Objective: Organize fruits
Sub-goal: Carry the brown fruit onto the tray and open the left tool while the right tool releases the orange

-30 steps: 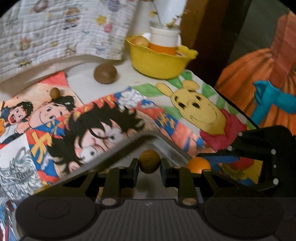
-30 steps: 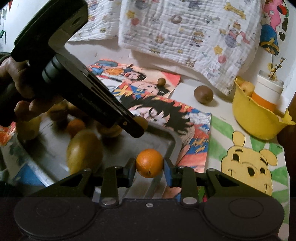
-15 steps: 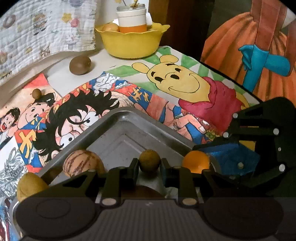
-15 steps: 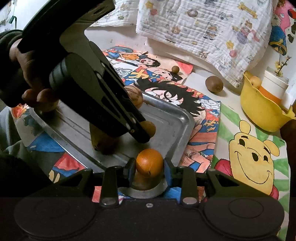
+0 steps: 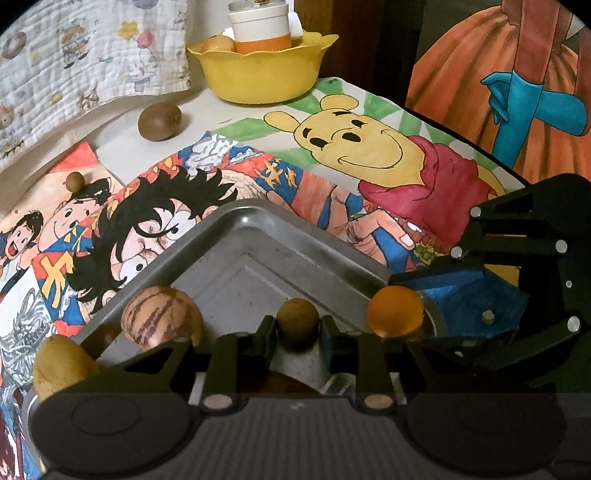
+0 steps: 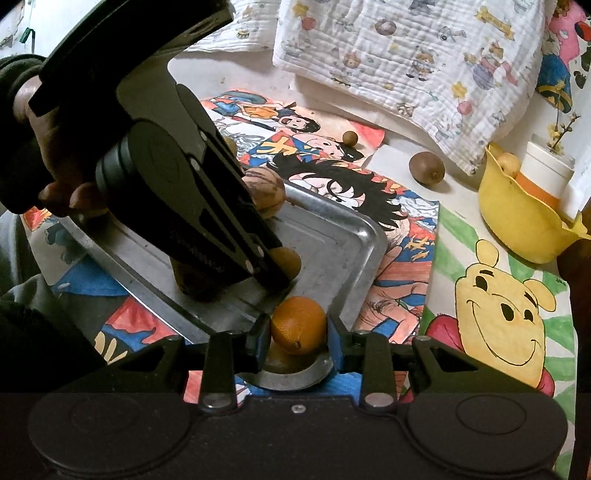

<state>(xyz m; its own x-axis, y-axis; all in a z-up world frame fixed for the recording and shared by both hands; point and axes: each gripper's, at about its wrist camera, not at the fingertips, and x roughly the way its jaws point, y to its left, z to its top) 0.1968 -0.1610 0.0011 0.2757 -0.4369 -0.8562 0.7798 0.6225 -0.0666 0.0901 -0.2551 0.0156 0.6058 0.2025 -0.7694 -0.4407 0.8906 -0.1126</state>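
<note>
My left gripper (image 5: 297,328) is shut on a small brown round fruit (image 5: 297,320) and holds it over the metal tray (image 5: 258,236). It also shows in the right wrist view (image 6: 284,273). My right gripper (image 6: 298,332) is shut on an orange (image 6: 298,325) above the tray's near corner (image 6: 354,236); the orange also shows in the left wrist view (image 5: 396,311). A striped round fruit (image 5: 160,319) and a yellow-brown fruit (image 5: 62,365) lie in the tray. A kiwi (image 5: 159,121) and a small brown fruit (image 5: 74,181) lie loose on the table.
A yellow bowl (image 5: 258,70) with a white and orange cup (image 5: 260,27) and a fruit stands at the back. A quilted cloth (image 6: 406,48) hangs behind. Cartoon drawings (image 5: 369,147) cover the table. The table edge runs along the right.
Both grippers have moved back and up from the tray's far corner toward its near end, still holding their fruits. More of the tray and its fruits shows in the left wrist view.
</note>
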